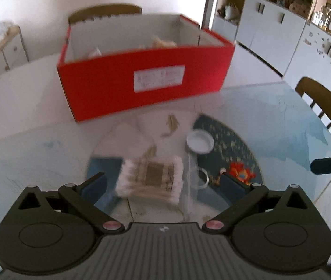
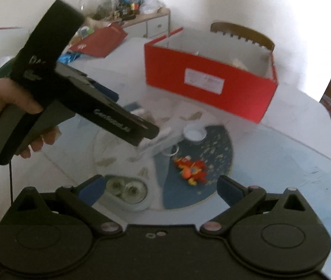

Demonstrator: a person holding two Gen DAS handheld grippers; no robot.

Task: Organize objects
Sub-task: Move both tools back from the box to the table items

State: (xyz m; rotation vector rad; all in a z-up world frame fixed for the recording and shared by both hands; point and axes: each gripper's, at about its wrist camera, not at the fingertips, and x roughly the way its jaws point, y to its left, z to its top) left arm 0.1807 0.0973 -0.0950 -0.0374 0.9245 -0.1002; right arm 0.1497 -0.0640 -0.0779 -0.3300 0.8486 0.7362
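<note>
A red open box [image 1: 142, 84] stands on the table, with a few items inside; it also shows in the right wrist view [image 2: 212, 88]. A clear pack of cotton swabs [image 1: 150, 179] lies on the table just ahead of my open, empty left gripper [image 1: 165, 184]. A white lid [image 1: 200, 141] and a small orange-red toy [image 1: 241, 173] lie to the right of the pack. My right gripper [image 2: 160, 186] is open and empty, above a white case with two round pieces [image 2: 128, 192]. The toy [image 2: 192, 168] lies ahead of it. The left gripper's body [image 2: 72, 93] hangs at upper left.
A glass-topped table with a blue round mat [image 1: 230, 144] carries everything. Wooden chairs stand behind the box [image 1: 104, 11] and at the right [image 1: 326, 112]. A red bag [image 2: 100, 39] and clutter lie at the far left. White cabinets [image 1: 270, 30] line the right wall.
</note>
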